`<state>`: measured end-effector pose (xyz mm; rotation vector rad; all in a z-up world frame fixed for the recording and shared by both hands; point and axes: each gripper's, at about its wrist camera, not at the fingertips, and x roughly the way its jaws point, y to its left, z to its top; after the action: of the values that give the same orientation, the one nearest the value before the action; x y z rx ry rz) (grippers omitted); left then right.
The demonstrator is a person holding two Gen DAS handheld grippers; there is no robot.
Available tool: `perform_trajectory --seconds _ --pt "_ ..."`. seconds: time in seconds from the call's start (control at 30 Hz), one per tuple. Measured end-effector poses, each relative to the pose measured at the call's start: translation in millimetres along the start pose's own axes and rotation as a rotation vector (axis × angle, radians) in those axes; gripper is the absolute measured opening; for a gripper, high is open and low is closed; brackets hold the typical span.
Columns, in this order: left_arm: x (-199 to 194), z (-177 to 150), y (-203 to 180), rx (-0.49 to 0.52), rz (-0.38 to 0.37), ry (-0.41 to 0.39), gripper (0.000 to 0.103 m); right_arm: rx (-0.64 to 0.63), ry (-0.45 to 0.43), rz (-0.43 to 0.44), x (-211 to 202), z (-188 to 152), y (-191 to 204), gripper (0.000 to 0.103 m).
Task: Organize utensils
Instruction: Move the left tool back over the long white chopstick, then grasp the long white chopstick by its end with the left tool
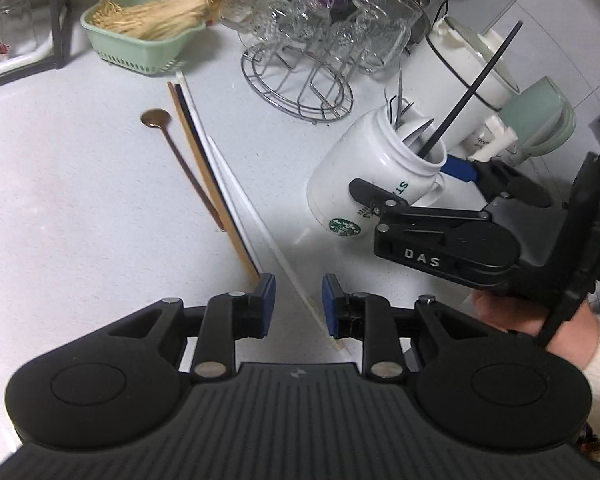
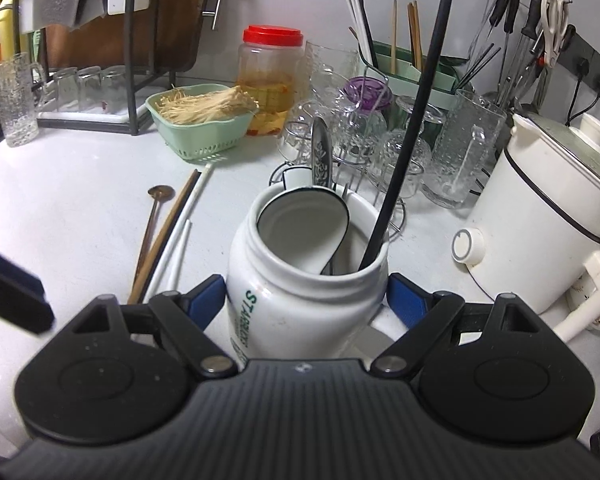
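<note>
left gripper (image 1: 299, 305): spread, astride the white chopstick (image 1: 236, 188), its length running ahead
right gripper (image 2: 305, 295): clamping mug (image 2: 300, 280)

Left wrist view: steeply down, close over the white counter (image 1: 80, 200), chopsticks (image 1: 204, 168) running away from its fingers; white mug (image 1: 364, 172) at right. Right wrist view: shallower, nearly against the same mug (image 2: 300, 280), facing the far wall. Shared: mug, chopsticks (image 2: 168, 224), green basket (image 1: 140, 40) (image 2: 200, 128), glass rack (image 1: 300, 80) (image 2: 380, 148).
</note>
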<state>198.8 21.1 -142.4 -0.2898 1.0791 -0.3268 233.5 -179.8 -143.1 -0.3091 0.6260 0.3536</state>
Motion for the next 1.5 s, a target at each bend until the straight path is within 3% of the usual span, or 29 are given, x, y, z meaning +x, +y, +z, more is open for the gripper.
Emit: perform_trajectory --seconds 0.33,0.47,0.63,0.8,1.17,1.27,1.3,1.5 --pt "44.3 -20.8 -29.2 -0.145 0.108 0.013 0.030 -0.025 -0.030 0.046 -11.9 -12.9 -9.8 0.089" --pt "54.9 -27.7 -42.4 -0.140 0.174 0.009 0.030 -0.027 -0.041 0.056 -12.0 -13.6 -11.4 0.089" --pt "65.6 -29.7 -50.6 -0.141 0.198 0.025 0.030 -0.019 -0.061 0.048 -14.4 -17.6 -9.6 0.089" --pt "73.1 -29.0 -61.6 -0.080 0.256 0.032 0.030 -0.025 -0.070 0.053 -15.3 -19.2 -10.0 0.089" --pt "80.5 -26.5 -64.7 -0.081 0.300 0.040 0.030 -0.044 -0.079 0.068 -20.5 -23.7 -10.3 0.088" --pt "82.1 -25.1 -67.7 -0.060 0.332 0.045 0.025 -0.041 -0.076 0.071 -20.4 -24.0 -10.1 0.088" --pt "82.8 -24.6 -67.0 -0.055 0.335 0.048 0.013 -0.041 -0.076 0.072 -20.3 -24.0 -9.8 0.088" --pt "78.9 -28.1 -61.5 -0.068 0.347 0.050 0.007 -0.032 -0.079 0.071 -20.3 -24.2 -10.5 0.088"
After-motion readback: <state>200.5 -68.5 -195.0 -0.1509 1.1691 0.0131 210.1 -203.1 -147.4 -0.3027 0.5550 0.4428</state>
